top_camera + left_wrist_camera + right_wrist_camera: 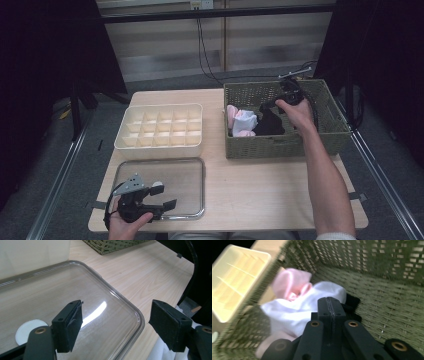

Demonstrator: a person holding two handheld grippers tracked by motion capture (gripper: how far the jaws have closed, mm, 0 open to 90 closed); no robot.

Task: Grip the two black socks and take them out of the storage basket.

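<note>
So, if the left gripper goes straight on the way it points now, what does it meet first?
Most likely the clear lid: the open left gripper points low across it. Beyond lies bare table, then the wicker basket. Depth is unclear.

- The left gripper (159,197) sits low at the near left in the person's left hand (125,226), its fingers (68,325) spread wide apart.
- The right gripper (270,104) is held far out on an outstretched right forearm (325,175), its fingers (329,308) pressed together.
</note>
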